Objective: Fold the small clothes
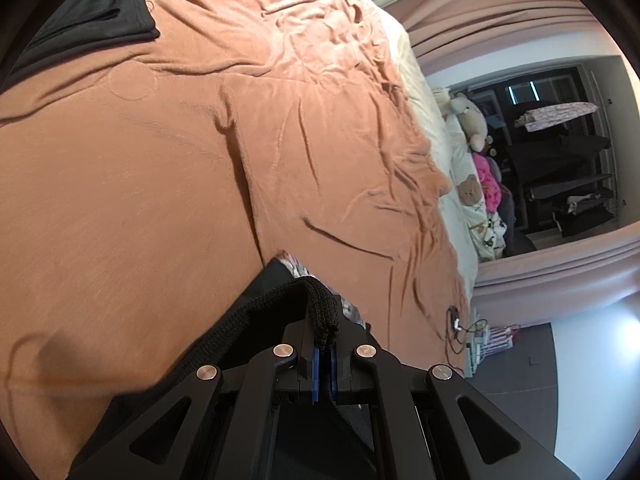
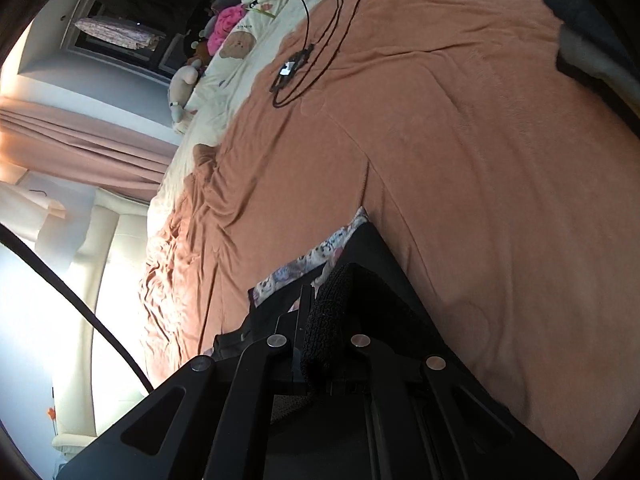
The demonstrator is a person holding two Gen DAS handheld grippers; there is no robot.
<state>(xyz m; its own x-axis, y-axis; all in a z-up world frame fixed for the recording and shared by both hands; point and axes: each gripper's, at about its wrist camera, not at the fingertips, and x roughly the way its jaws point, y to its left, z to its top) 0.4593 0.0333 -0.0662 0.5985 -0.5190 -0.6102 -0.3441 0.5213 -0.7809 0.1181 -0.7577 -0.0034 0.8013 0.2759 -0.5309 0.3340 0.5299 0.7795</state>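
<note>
Both tongs, left tongs [image 1: 325, 344] and right tongs [image 2: 320, 336], pinch the black garment's knit band [image 1: 320, 312] above the bed [image 1: 160, 160]; uneven tension could skew the fold.

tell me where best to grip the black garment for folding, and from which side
Grip the knit band: thick, firm, and the garment hangs straight from it. Come in from above onto the band's edge near each end. Both the left gripper and right gripper are shut on it there, one per end, it seems.
</note>
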